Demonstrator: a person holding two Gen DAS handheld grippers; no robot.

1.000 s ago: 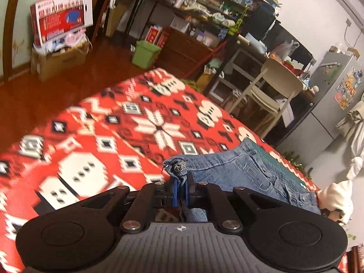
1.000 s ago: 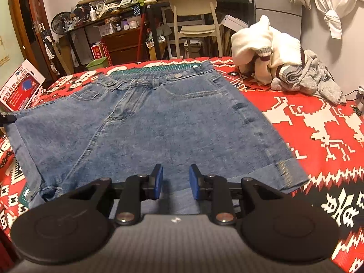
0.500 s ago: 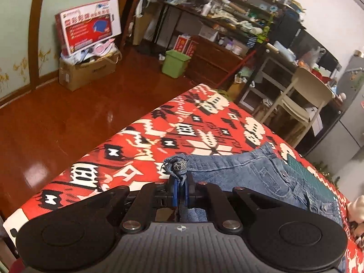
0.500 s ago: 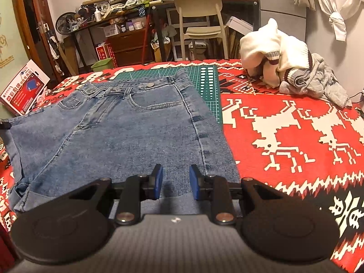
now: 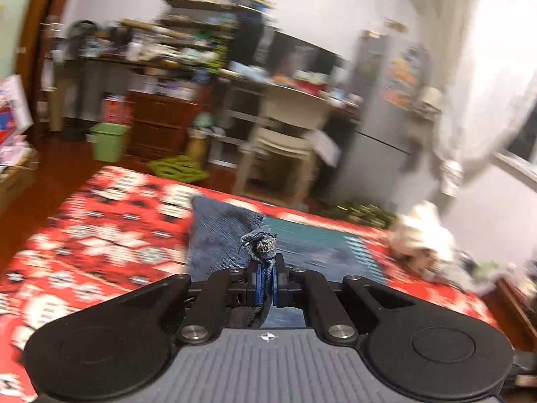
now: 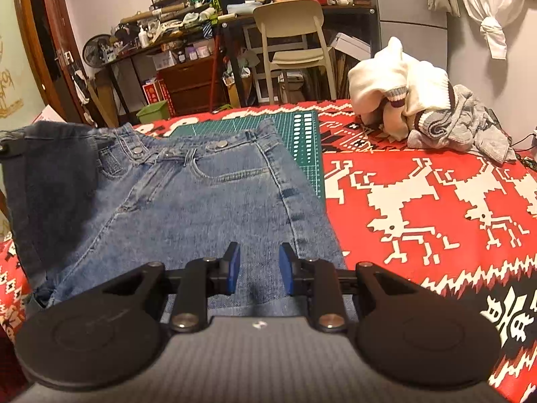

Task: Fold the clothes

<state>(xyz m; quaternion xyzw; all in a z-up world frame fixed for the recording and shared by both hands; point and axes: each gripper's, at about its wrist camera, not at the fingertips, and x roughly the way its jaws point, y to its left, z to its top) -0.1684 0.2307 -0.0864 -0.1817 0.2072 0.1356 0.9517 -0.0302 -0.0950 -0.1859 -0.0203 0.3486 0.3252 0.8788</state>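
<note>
The left gripper (image 5: pixel 265 283) pinched the denim shorts' (image 6: pixel 188 208) hem; the right gripper (image 6: pixel 258 268) gaped above them, bare red cloth (image 6: pixel 419 208) rightward, a clothes heap (image 6: pixel 419 110) beyond.

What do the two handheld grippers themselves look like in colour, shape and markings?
Both match: the left gripper and right gripper have a ribbed grey body with a small white emblem, two round black discs at the sides, black linkage arms with silver rivets, and blue pads lining the black fingers. No cables or sleeves show.
</note>
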